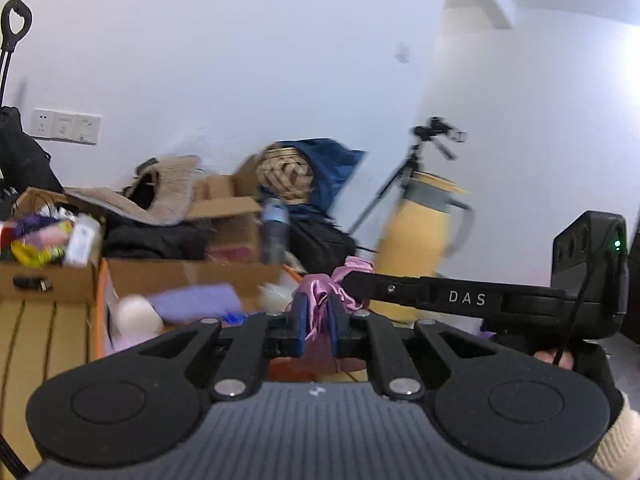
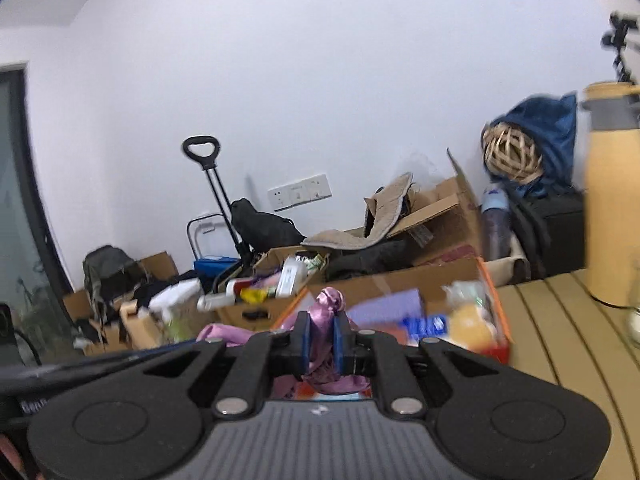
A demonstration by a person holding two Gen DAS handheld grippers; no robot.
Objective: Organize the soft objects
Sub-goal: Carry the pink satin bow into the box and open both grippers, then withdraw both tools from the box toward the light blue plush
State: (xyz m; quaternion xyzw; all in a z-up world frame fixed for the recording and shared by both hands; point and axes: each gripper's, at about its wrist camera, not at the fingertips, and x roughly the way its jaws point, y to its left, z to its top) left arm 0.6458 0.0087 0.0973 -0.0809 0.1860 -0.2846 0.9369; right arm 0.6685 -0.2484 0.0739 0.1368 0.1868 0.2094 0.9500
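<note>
A shiny pink satin cloth (image 1: 320,304) is pinched between the blue pads of my left gripper (image 1: 318,320), which is shut on it and held up in the air. The same pink cloth (image 2: 326,328) is also clamped in my right gripper (image 2: 320,340), shut on another part of it. In the left wrist view the right gripper (image 1: 354,280) reaches in from the right, its tip at the cloth just beyond my left fingers. More pink cloth (image 2: 224,334) hangs off to the left in the right wrist view.
An open cardboard box (image 2: 400,280) with an orange rim holds several items, among them a purple one (image 1: 196,300). A yellow flask (image 1: 416,240) stands on the slatted tan table (image 2: 560,340). More boxes, bags, a wicker ball (image 1: 286,174) and a tripod (image 1: 400,184) crowd the wall.
</note>
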